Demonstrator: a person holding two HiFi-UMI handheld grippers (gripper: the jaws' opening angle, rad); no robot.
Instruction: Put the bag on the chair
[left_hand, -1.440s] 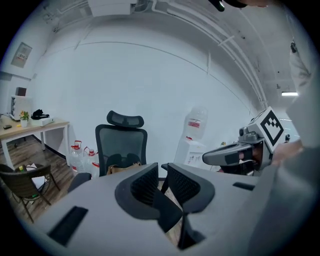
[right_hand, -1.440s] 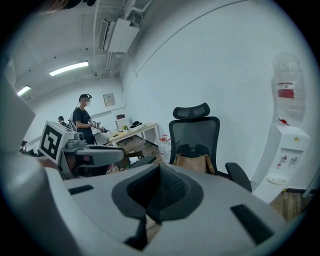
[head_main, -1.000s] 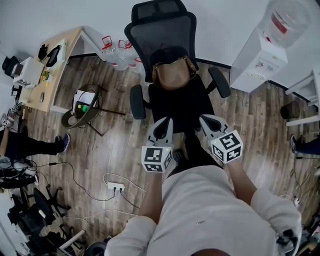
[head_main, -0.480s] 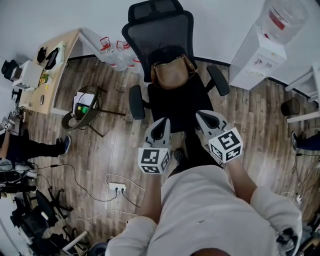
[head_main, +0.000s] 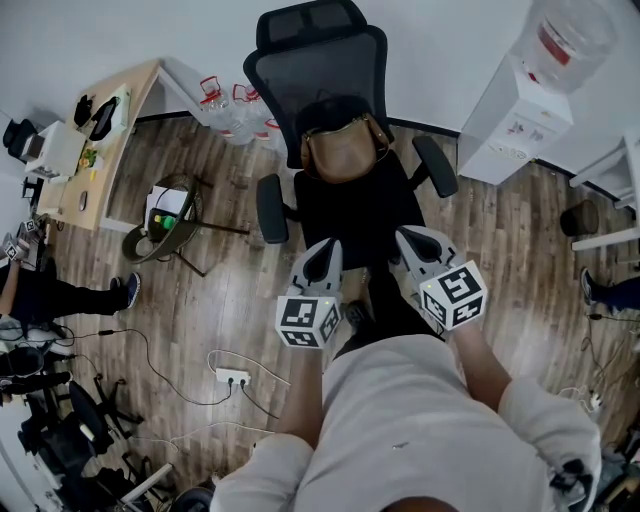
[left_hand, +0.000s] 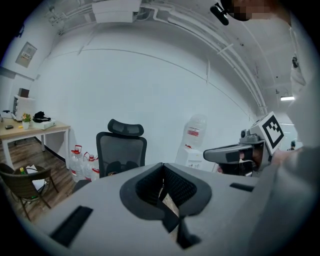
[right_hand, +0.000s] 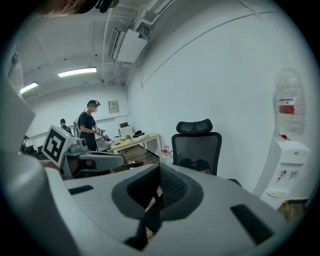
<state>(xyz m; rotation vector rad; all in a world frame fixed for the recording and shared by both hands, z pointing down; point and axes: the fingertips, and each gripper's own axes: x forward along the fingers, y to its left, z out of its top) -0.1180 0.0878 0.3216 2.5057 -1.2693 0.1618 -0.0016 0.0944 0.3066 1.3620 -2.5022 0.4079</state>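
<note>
Head view: the bag (head_main: 345, 148) sits on the chair (head_main: 360, 210) at 12 o'clock. Wooden floor (head_main: 220, 300) lies around it, a surface (head_main: 97, 168) at 10 o'clock, and a water dispenser (head_main: 520, 115) at 2 o'clock.
Left gripper view: the left gripper (left_hand: 162, 186) has its jaws clenched, empty.
Right gripper view: the right gripper (right_hand: 156, 190) has its jaws clenched on nothing.

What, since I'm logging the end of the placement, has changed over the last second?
Hardly anything. The left gripper and right gripper, both shut and empty, only drifted very slightly back toward the person. Nothing was grasped or released. The brown bag stayed on the chair, on the seat against the backrest.
</note>
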